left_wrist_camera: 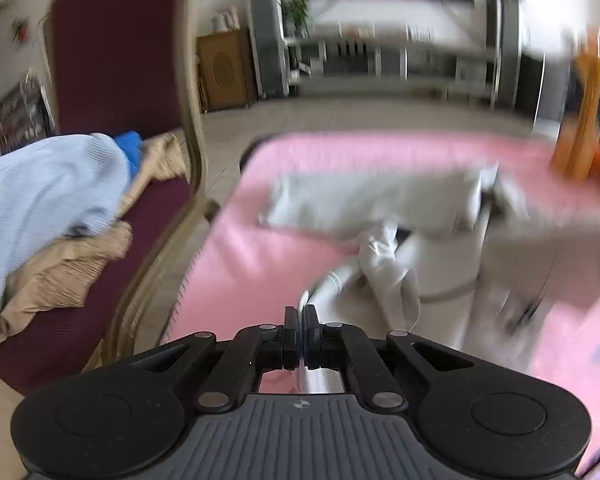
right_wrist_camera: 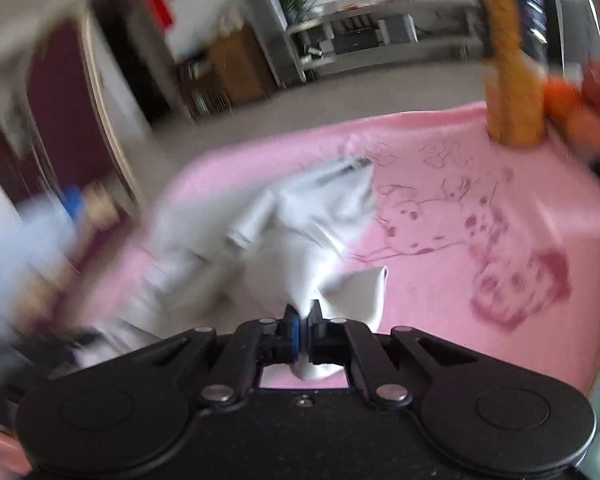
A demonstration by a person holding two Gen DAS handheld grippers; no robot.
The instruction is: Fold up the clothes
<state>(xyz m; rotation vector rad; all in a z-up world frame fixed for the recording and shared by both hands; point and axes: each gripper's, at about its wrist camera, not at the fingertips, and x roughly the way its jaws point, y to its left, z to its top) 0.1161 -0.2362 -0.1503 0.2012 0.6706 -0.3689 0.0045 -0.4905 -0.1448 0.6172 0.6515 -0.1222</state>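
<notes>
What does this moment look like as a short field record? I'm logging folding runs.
surface: pink blanket with a spotted-dog print
garment: white garment, crumpled on the blanket
left gripper: shut, a white edge at its tips, grip unclear
right gripper: shut on the white garment
beside: maroon chair holding a light blue garment and tan cloth

Both the left gripper (left_wrist_camera: 302, 314) and right gripper (right_wrist_camera: 303, 314) are built of black linkages joined by silver rivets; blue pads line the fingers.
</notes>
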